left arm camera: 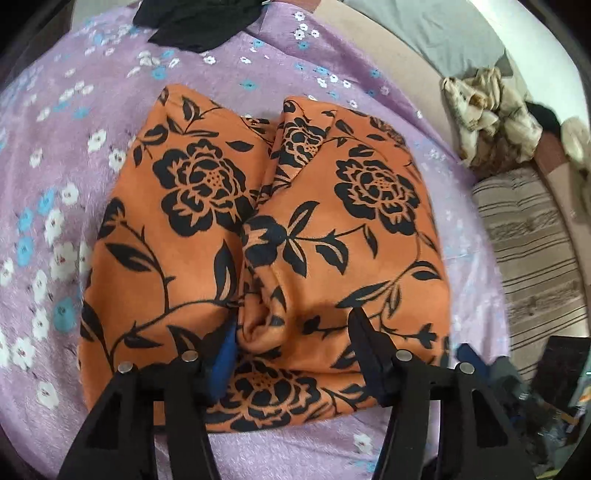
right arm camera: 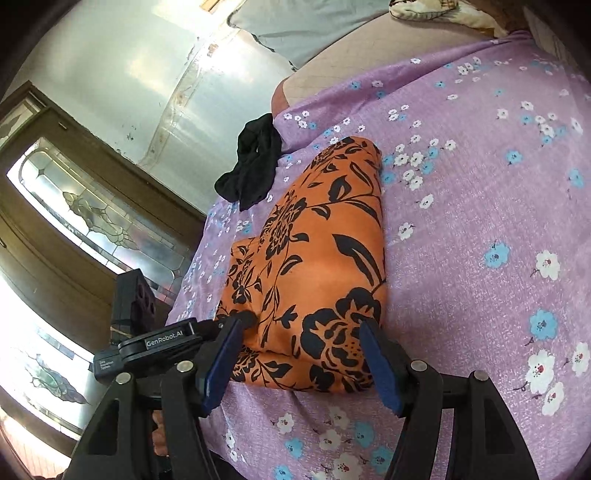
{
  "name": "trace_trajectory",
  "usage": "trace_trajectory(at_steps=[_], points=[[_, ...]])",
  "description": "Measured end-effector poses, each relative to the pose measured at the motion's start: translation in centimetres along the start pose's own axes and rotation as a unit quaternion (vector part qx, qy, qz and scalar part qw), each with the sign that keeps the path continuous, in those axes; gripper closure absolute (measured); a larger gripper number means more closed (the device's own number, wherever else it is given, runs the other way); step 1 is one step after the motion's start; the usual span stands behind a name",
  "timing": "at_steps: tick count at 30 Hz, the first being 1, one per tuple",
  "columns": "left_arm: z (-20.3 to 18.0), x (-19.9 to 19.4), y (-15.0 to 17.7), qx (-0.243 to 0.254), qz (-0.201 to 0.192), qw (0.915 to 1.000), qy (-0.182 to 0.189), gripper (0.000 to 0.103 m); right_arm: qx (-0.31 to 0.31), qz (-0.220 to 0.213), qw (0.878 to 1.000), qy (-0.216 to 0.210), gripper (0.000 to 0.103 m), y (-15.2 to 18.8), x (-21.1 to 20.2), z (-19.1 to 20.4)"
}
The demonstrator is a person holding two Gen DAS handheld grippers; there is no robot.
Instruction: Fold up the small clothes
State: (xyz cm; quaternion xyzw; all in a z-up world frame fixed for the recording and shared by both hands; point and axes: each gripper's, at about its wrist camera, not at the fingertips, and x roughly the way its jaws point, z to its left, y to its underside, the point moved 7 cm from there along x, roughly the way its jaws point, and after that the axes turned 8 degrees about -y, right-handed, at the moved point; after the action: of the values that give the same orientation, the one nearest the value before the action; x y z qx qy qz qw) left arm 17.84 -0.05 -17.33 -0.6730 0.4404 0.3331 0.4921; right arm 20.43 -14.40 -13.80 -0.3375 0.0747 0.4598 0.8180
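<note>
An orange garment with black flowers (left arm camera: 207, 206) lies folded in thick layers on the purple flowered bedsheet (left arm camera: 74, 155). My left gripper (left arm camera: 291, 325) points down onto its near end. A puckered ridge of the cloth stands between the fingers, and the blue left pad (left arm camera: 225, 354) is tucked into a fold. My right gripper (right arm camera: 300, 325) straddles one end of the same garment (right arm camera: 317, 258), open, with its blue pads (right arm camera: 380, 365) beside the cloth edges. The left gripper's labelled casing (right arm camera: 159, 339) sits just left of it.
A black garment (left arm camera: 195, 22) lies at the far edge of the sheet, seen also in the right wrist view as black cloth (right arm camera: 255, 166). A crumpled cream cloth (left arm camera: 487, 110), a grey pillow (left arm camera: 424, 33) and a striped mattress (left arm camera: 528, 236) lie off to the right. A glazed wooden door (right arm camera: 92, 221) stands beyond the bed's edge.
</note>
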Motion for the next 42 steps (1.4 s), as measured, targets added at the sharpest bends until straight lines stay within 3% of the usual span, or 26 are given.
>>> trace_trajectory(at_steps=[3, 5, 8, 10, 12, 13, 14, 15, 17, 18, 22, 25, 26, 29, 30, 32, 33, 34, 35, 36, 39, 42], points=[[0.1, 0.4, -0.6, 0.0, 0.001, 0.9997, -0.025, 0.09, -0.001, -0.005, 1.0, -0.002, 0.034, -0.1, -0.4, 0.0], [-0.3, -0.6, -1.7, -0.002, -0.019, 0.9996, -0.019, 0.092, 0.001, -0.008, 1.0, -0.002, 0.034, -0.3, -0.6, -0.2], [-2.8, -7.5, -3.6, 0.048, -0.134, 0.9886, -0.048, 0.093, 0.005, -0.012, 1.0, 0.003, 0.034, -0.4, -0.8, -0.4], [-4.5, -12.8, -3.3, 0.081, -0.213, 0.9718, -0.059, 0.093, 0.006, -0.012, 1.0, 0.008, 0.034, -0.3, -0.8, -0.4], [-4.3, -15.2, -1.7, 0.101, -0.267, 0.9522, -0.11, 0.093, 0.002, -0.011, 1.0, 0.01, 0.034, -0.2, -0.9, -0.2], [-3.2, -14.2, -0.7, 0.099, -0.264, 0.9498, -0.137, 0.093, -0.001, -0.009, 1.0, 0.013, 0.034, -0.1, -0.9, -0.1], [-1.9, -12.0, -0.2, 0.091, -0.232, 0.9574, -0.146, 0.093, -0.002, -0.006, 1.0, 0.015, 0.034, 0.1, -0.8, 0.0], [0.5, -8.1, 0.6, 0.064, -0.162, 0.9749, -0.139, 0.093, -0.003, -0.002, 1.0, 0.016, 0.034, 0.3, -0.7, 0.0], [4.0, -2.3, 1.9, 0.006, -0.07, 0.989, -0.13, 0.092, -0.002, 0.012, 1.0, 0.024, 0.034, 0.8, -0.2, -0.1], [5.0, -1.3, 2.3, -0.021, -0.064, 0.9918, -0.109, 0.091, -0.001, 0.02, 0.999, 0.028, 0.034, 1.0, 0.1, -0.1], [3.0, -3.0, 0.9, 0.005, -0.095, 0.9896, -0.108, 0.092, -0.023, 0.043, 0.998, 0.035, 0.034, 2.0, 0.5, 0.4], [3.0, -5.3, -1.4, -0.015, -0.112, 0.9898, -0.087, 0.092, -0.011, 0.045, 0.998, 0.045, 0.034, 2.2, 0.6, 0.0], [2.6, -7.4, -2.3, -0.008, -0.146, 0.9846, -0.095, 0.092, -0.01, 0.042, 0.998, 0.045, 0.034, 2.2, 0.4, 0.0], [-0.2, -14.8, -3.5, 0.071, -0.293, 0.9405, -0.157, 0.092, -0.021, 0.041, 0.998, 0.049, 0.034, 2.0, 0.1, 0.5], [-0.3, -15.2, -3.1, 0.08, -0.303, 0.9339, -0.172, 0.092, -0.023, 0.044, 0.997, 0.052, 0.034, 2.0, 0.2, 0.5], [1.6, -12.2, -1.8, 0.07, -0.258, 0.9461, -0.183, 0.092, -0.023, 0.048, 0.997, 0.06, 0.034, 2.0, 0.2, 0.3], [3.0, -9.5, -1.2, 0.056, -0.212, 0.9581, -0.184, 0.092, -0.02, 0.049, 0.997, 0.064, 0.034, 2.0, 0.3, 0.1], [5.0, -5.0, -0.3, 0.042, -0.128, 0.9749, -0.177, 0.092, -0.019, 0.051, 0.996, 0.068, 0.034, 2.0, 0.4, 0.1], [6.2, -2.2, 0.7, 0.025, -0.082, 0.982, -0.168, 0.092, -0.021, 0.055, 0.996, 0.071, 0.034, 2.0, 0.6, 0.3], [6.9, -1.3, 1.1, 0.017, -0.087, 0.9825, -0.164, 0.091, -0.029, 0.063, 0.995, 0.076, 0.034, 2.0, 0.9, 0.6], [5.3, -3.1, 0.0, 0.052, -0.143, 0.9706, -0.186, 0.092, -0.067, 0.088, 0.99, 0.09, 0.032, 1.0, 2.3, 2.7], [4.6, -3.2, 0.1, 0.085, -0.163, 0.96, -0.211, 0.092, -0.13, 0.111, 0.98, 0.1, 0.021, -1.0, 4.7, 6.8]])
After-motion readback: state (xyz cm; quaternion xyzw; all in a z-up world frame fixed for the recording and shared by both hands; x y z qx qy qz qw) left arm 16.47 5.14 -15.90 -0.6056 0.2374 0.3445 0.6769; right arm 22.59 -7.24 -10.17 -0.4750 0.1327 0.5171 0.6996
